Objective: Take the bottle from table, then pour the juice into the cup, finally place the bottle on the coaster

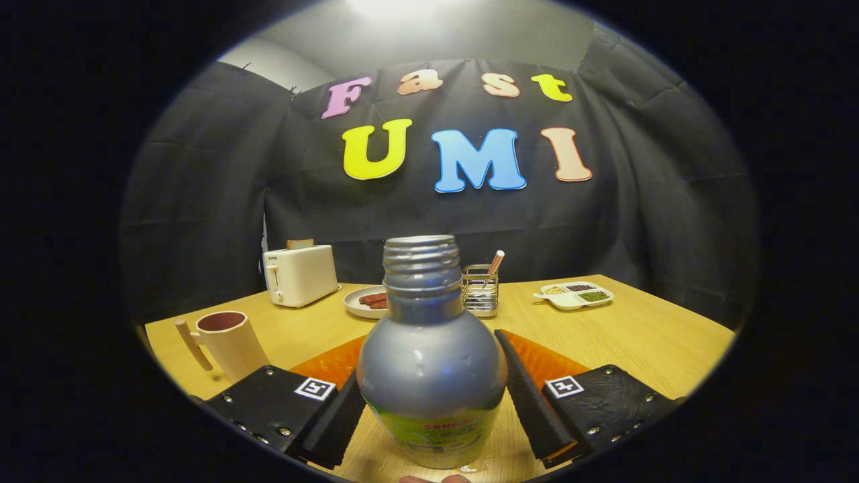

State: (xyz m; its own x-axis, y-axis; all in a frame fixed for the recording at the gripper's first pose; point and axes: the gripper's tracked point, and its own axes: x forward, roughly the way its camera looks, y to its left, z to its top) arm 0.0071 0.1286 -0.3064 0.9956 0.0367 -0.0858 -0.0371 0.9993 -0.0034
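Gripper view: bottle stands upright on the wooden table, between the two fingers of the gripper. Cap off, threaded neck open and pointing straight up; long axis vertical, no lean I can make out. Grey contents fill the round body up toward the neck.

Claw state: jaws partly open, spread in a V around the bottle's belly. Left finger sits against or almost against the body; right finger shows a thin gap. Not a grip yet, by my reading.

Step in hand, judged: taking the bottle. To do it well, centre the belly between the pads, close evenly so neither side shoves it over, and squeeze on the widest part rather than the sloping shoulder, where it could slip. Lift straight up and keep the neck vertical, since the open mouth will spill on any early tilt.

Cup waits off to the left, beyond the left finger, handle facing left, mouth up. Orange coaster lies flat under and behind the bottle.
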